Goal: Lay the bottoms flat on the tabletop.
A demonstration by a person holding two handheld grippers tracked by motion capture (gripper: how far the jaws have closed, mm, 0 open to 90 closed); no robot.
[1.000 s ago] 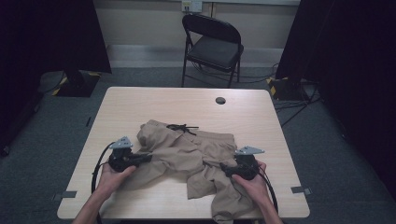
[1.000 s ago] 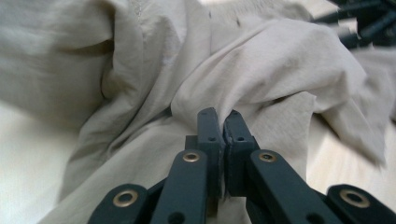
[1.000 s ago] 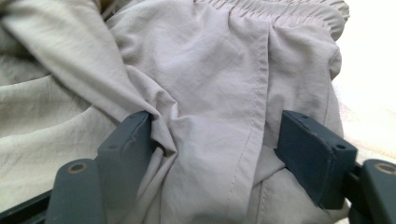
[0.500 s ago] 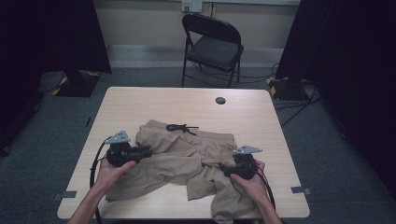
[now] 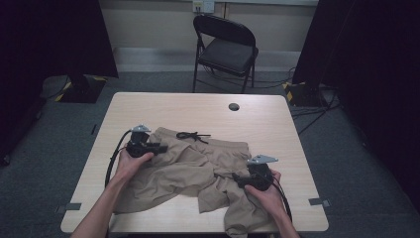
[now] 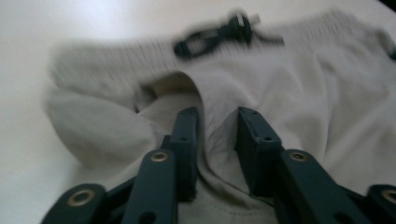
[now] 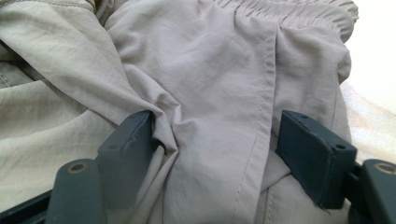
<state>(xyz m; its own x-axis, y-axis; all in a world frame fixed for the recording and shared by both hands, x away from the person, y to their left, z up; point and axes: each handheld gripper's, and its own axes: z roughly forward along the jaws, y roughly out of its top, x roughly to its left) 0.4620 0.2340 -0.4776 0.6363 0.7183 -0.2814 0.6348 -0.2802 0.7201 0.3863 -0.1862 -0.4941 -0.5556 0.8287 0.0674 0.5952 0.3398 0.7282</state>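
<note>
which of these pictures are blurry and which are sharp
Left gripper view: the shorts and their black drawstring are smeared, the jaws crisp. Right gripper view: fabric folds and stitching sharp. High view: evenly focused but dim, room edges dark around the table.

Light wood-laminate table (image 5: 277,134), rectangular with rounded corners, standing on grey carpet with a round dark cable grommet (image 5: 234,106) near its far edge. Lying directly on it: crumpled tan shorts (image 5: 193,171) across the near-centre, waistband toward the far side with a black drawstring (image 5: 193,136) on top, and one leg hanging over the near edge at the right. Far half of the tabletop and both side margins show bare wood.
</note>
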